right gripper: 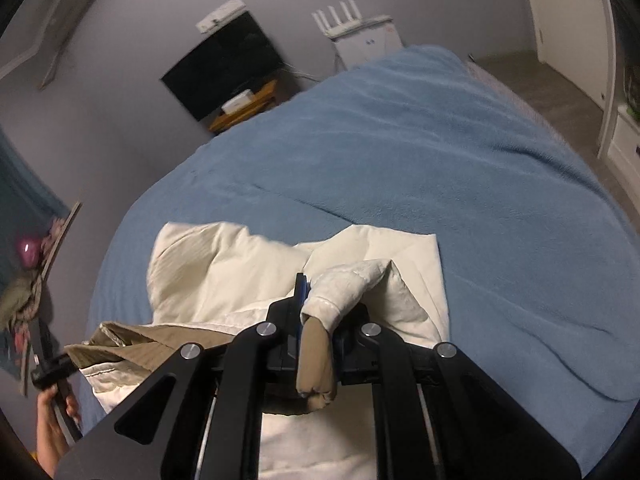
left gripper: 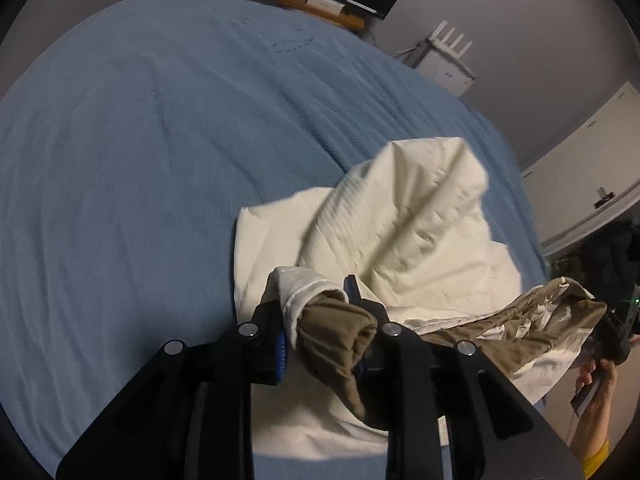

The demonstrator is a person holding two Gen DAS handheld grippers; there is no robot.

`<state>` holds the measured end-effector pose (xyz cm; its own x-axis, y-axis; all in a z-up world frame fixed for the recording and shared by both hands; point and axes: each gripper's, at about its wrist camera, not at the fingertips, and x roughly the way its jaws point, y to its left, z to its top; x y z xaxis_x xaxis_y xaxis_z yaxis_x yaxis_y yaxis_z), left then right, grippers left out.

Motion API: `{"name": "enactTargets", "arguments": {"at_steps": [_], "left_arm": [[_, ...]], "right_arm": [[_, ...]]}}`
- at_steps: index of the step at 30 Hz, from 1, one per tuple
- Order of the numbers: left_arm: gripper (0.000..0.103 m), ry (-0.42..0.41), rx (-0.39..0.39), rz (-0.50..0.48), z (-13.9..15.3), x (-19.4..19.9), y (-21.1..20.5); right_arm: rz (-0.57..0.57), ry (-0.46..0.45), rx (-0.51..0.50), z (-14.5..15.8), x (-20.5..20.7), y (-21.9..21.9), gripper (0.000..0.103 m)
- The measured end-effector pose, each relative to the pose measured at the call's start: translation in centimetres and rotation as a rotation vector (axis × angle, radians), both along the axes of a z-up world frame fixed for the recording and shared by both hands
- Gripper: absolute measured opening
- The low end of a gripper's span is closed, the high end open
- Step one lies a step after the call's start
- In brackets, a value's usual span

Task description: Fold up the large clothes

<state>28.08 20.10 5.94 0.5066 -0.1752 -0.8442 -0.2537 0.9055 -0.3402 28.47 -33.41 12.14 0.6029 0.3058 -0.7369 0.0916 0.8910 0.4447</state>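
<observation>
A large garment, cream on one side and khaki on the other, lies bunched on a blue-blanketed bed. My left gripper is shut on a rolled khaki-and-cream edge of it. That edge stretches right to my right gripper, held in a person's hand. In the right wrist view, my right gripper is shut on a cream-and-khaki corner of the garment. The khaki band runs left to my left gripper. Both held ends sit slightly above the blanket.
A dark TV on a wooden stand and a white box with antennas stand beyond the bed's far end. Carpet floor and a white door lie to the right. A cluttered shelf with a pink object is at left.
</observation>
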Motion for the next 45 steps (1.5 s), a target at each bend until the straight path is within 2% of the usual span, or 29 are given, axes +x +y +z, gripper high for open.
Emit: {"name": "enactTargets", "arguments": {"at_steps": [3,9,13,15,17,18,19,20,21,23,24,26,31,33,39,41,45], "left_arm": [[0.024,0.028,0.045,0.001,-1.5,2.3,0.1],[0.029,0.100,-0.017,0.043,-6.7,5.2,1.6],[0.034,0.113,-0.067,0.054,-8.2,5.7,2.5],[0.036,0.114,-0.088,0.046,-8.5,5.6,2.7],[0.045,0.102,-0.122,0.051,-8.3,5.1,3.2],[0.069,0.091,-0.146,0.055,-8.1,4.7,3.5],[0.096,0.079,-0.131,0.086,-7.6,4.1,3.9],[0.096,0.047,-0.116,0.100,-6.9,3.4,4.1],[0.096,0.032,-0.133,0.094,-6.5,3.0,4.1],[0.096,0.023,-0.174,0.094,-6.0,2.0,4.1],[0.096,0.015,-0.180,0.091,-5.7,1.0,4.0],[0.096,0.000,-0.148,0.078,-5.2,-0.2,3.2],[0.096,-0.030,0.073,0.003,-4.0,-5.5,-1.4],[0.096,-0.046,0.115,-0.034,-4.4,-7.8,-3.3],[0.096,-0.094,0.267,-0.167,-6.4,-14.5,-11.2],[0.096,-0.112,0.309,-0.206,-7.2,-15.6,-13.7],[0.096,-0.110,0.379,-0.270,-9.0,-15.8,-17.1]], "right_arm": [[-0.027,0.045,0.002,-2.6,2.7,-0.1,0.008],[-0.043,0.133,-0.030,-7.3,6.1,0.7,0.008],[-0.049,0.152,-0.018,-8.9,6.9,0.5,0.009],[-0.041,0.155,-0.008,-9.2,6.7,0.5,0.013],[-0.035,0.146,-0.004,-9.2,6.4,0.5,0.016],[-0.032,0.142,0.008,-9.1,6.1,0.4,0.020],[-0.029,0.140,0.025,-9.0,5.9,0.3,0.024],[-0.024,0.137,0.038,-8.7,5.6,0.2,0.041],[-0.025,0.120,0.035,-8.1,5.0,0.2,0.061],[-0.029,0.071,0.003,-6.8,3.6,0.1,0.075],[-0.023,0.049,-0.006,-6.2,2.9,0.2,0.077],[-0.012,0.024,-0.035,-5.3,0.9,0.5,0.079],[0.057,-0.006,-0.125,-4.6,-4.7,2.4,0.084],[0.091,-0.022,-0.166,-4.7,-7.2,3.5,0.085],[0.202,-0.082,-0.317,-6.9,-14.6,7.5,0.085],[0.240,-0.101,-0.351,-7.9,-16.5,8.8,0.085],[0.301,-0.102,-0.385,-9.6,-17.3,11.1,0.085]]}}
